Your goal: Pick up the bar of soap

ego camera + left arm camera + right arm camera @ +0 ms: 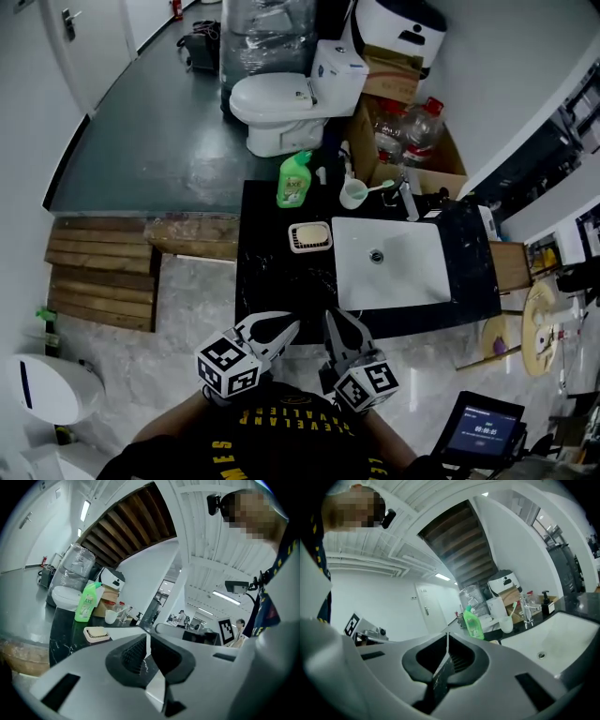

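A pale yellow bar of soap (pixel 310 234) lies in a white soap dish (pixel 293 246) on the black countertop (pixel 267 272), left of the white sink (pixel 412 291). In the left gripper view the bar of soap (pixel 96 632) lies far ahead in its soap dish (pixel 89 637). Both grippers hang low at the counter's near edge, well short of the soap. My left gripper (pixel 292 325) is shut with nothing in it, as is my right gripper (pixel 332 315). Their jaw tips meet in both gripper views.
A green bottle (pixel 294 180) and a white cup (pixel 353 193) with a toothbrush stand at the counter's back, by the tap (pixel 405 199). A toilet (pixel 281 108) and cardboard box sit beyond. Wooden planks (pixel 98 277) lie on the floor to the left.
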Demonstrator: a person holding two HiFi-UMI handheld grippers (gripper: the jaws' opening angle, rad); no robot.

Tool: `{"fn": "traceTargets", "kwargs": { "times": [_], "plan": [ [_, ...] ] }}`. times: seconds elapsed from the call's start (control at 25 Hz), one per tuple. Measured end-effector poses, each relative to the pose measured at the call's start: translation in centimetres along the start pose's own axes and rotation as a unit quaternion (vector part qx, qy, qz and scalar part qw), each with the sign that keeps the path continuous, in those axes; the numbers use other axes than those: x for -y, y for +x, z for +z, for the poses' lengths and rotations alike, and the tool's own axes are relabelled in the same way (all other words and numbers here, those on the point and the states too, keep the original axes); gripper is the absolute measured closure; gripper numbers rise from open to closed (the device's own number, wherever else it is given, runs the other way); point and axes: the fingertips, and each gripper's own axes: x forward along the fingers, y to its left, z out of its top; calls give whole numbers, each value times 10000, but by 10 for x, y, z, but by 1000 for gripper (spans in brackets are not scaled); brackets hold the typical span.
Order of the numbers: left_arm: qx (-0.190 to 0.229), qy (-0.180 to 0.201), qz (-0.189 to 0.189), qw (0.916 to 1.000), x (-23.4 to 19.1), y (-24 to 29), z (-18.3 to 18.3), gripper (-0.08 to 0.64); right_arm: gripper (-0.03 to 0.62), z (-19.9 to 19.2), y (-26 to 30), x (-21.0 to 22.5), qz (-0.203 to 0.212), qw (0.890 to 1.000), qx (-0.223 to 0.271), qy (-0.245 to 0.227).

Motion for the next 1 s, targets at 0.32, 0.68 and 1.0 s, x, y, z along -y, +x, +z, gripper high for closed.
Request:
{"fn": "traceTargets", "kwargs": {
  "times": [0.32, 0.68, 1.0],
  "plan": [
    [95, -146, -216, 9996, -42, -9, 15, 526, 568, 12, 39, -7, 70, 9995, -5, -299],
    [148, -310, -178, 9993, -61, -7, 14, 478, 451, 5, 80, 25, 249, 9885, -813, -1248],
    [261, -361, 406, 9982, -79, 0, 26, 466, 327, -19, 149, 72, 1253, 9228, -2163, -2931]
  ]
}}
